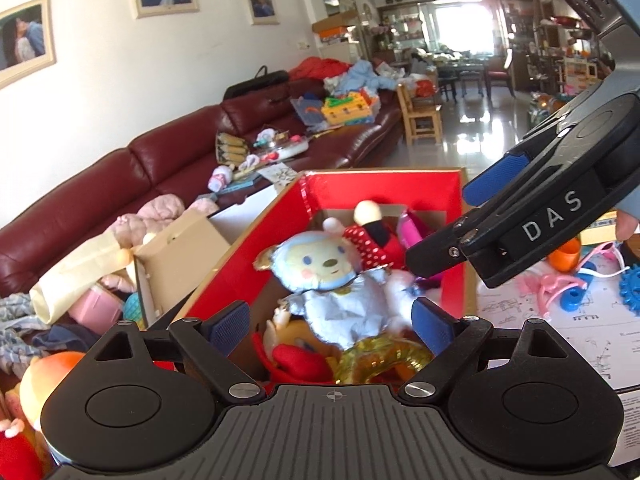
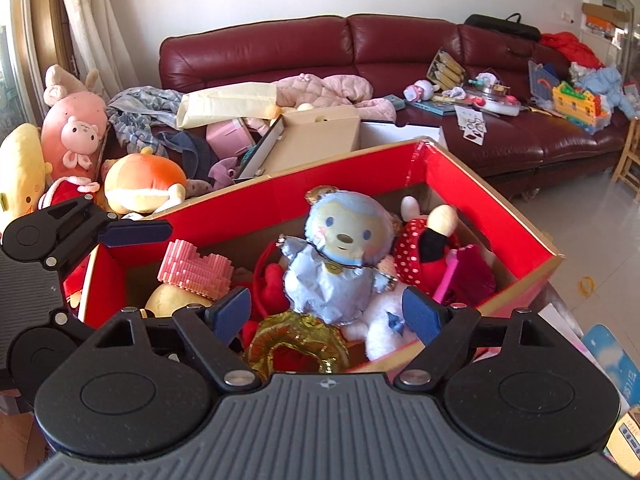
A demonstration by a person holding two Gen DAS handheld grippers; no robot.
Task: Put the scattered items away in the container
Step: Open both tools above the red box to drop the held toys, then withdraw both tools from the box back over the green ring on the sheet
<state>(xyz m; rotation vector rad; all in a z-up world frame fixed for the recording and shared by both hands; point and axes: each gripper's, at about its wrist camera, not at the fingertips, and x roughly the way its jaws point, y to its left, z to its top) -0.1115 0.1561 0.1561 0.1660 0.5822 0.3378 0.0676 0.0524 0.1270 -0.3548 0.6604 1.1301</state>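
A red-lined cardboard box (image 2: 352, 184) was seen directly ahead of and below both grippers, already filled with toys. A blue foil bear balloon (image 2: 340, 264) was lying upright in the box, just beyond the fingertips and between them. A gold foil balloon (image 2: 296, 340) was seen nearest the fingers. The left gripper (image 1: 332, 328) and right gripper (image 2: 326, 312) were both spread wide, pads clear of the bear, nothing gripped.
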